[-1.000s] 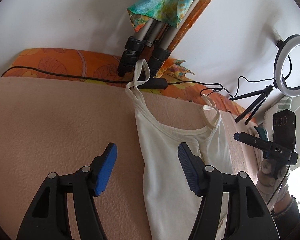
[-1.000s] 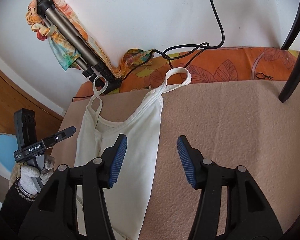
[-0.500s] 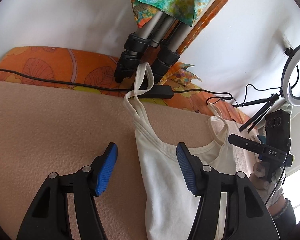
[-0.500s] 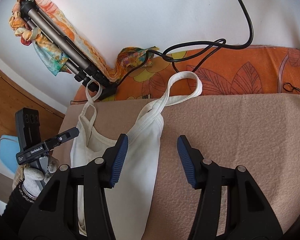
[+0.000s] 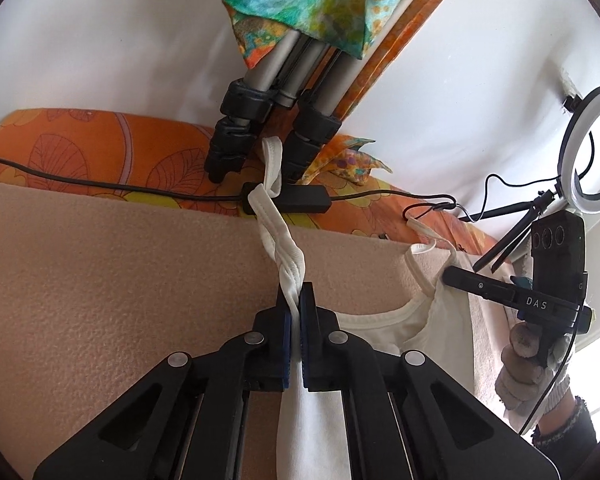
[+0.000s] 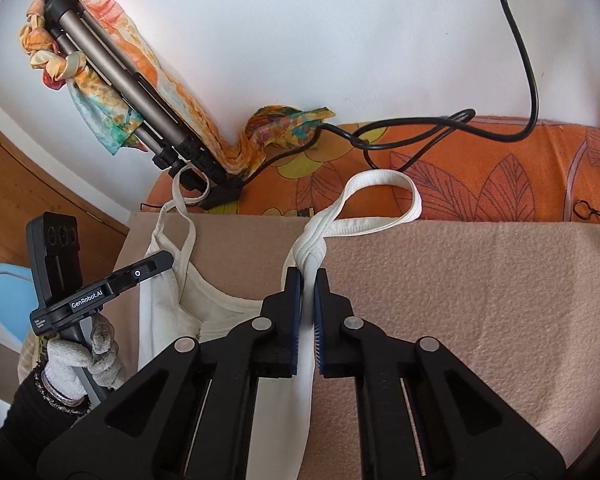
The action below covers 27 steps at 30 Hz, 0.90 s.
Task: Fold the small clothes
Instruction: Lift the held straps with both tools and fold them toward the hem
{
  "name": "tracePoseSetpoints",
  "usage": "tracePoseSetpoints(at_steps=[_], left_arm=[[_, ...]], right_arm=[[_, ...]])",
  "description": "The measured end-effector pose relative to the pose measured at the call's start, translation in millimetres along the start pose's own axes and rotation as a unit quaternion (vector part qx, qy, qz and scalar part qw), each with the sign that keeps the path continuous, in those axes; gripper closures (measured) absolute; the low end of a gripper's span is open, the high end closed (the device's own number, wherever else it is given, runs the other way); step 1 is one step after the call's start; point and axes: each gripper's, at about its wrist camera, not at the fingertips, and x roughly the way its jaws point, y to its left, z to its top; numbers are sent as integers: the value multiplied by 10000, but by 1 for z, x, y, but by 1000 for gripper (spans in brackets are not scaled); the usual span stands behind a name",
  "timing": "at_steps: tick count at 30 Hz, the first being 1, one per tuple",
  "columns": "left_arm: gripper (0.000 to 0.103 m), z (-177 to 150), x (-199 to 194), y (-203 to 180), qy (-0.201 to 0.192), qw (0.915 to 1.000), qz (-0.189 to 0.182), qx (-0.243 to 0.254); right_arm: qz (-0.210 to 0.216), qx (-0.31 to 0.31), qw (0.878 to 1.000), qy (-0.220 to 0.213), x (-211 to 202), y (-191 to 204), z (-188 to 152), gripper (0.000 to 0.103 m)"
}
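Observation:
A white strappy top lies flat on a beige blanket, straps toward the wall. My left gripper has its jaws closing on the base of the top's left strap, and the blue pads pinch the twisted band. In the right wrist view my right gripper is likewise closing on the base of the other strap, with fabric pressed between the pads. Each view shows the other gripper in a gloved hand at the far side of the top.
A folded tripod draped in a colourful scarf leans on the wall behind the straps. A black cable with an inline box runs along the orange flowered cover. A ring light stands at the right.
Both grippers moved forward along the top toward the straps, then went from open to shut. Each now pinches the base of a strap, which has bunched and twisted.

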Motion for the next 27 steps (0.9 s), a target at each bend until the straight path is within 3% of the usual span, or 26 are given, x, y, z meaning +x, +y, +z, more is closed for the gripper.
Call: tracePoseSetpoints(at_steps=[15,27], left_arm=[[101,-12,-74,-48,-366,9983,-291,361],[101,-69,-140,-85,-536,9956,-312,701]], right_arm=[[78,-564,9980,-286,-79,49,-17,96],[-37,-820,9958,-415,-145,78,-86,97]])
